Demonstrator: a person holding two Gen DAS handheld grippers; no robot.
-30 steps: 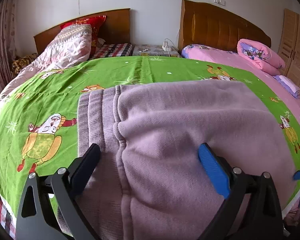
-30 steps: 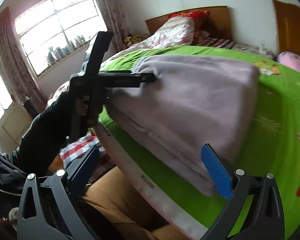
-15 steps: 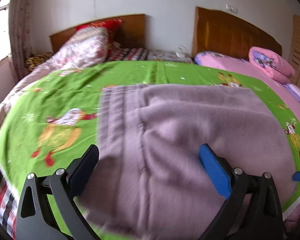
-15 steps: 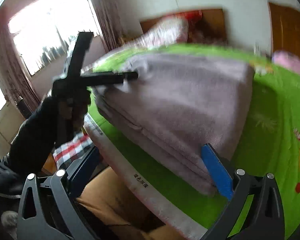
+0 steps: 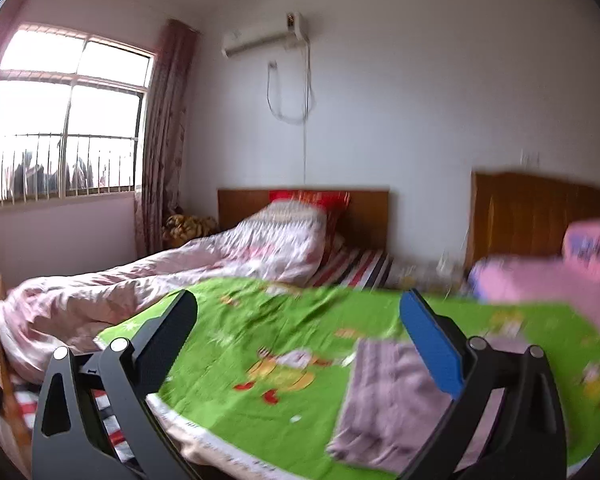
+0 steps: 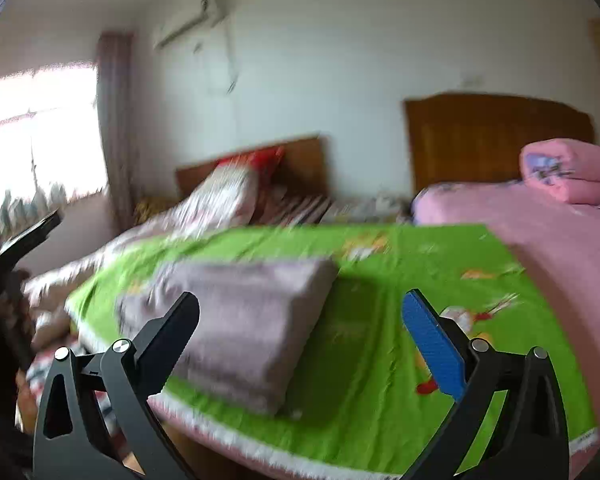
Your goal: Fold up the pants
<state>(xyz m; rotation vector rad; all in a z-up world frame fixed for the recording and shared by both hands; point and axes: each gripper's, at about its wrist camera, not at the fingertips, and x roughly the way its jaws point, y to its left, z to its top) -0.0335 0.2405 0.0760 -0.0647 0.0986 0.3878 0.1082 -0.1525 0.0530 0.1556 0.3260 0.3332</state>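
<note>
on the green bedspread (image 6: 360, 344) lie folded mauve pants (image 6: 244, 320), both grippers' fingers (image 5: 430, 344) spread, holding nothing.

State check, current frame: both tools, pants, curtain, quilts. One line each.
Left tool: open, empty, raised off the bed.
Right tool: open, empty, clear of the pants.
Purple pants: folded into a stack, lying on the green sheet near its front edge.
Curtain: drawn aside, window uncovered.
Pink quilt: folded.
Floral quilt: spread, rumpled.
</note>
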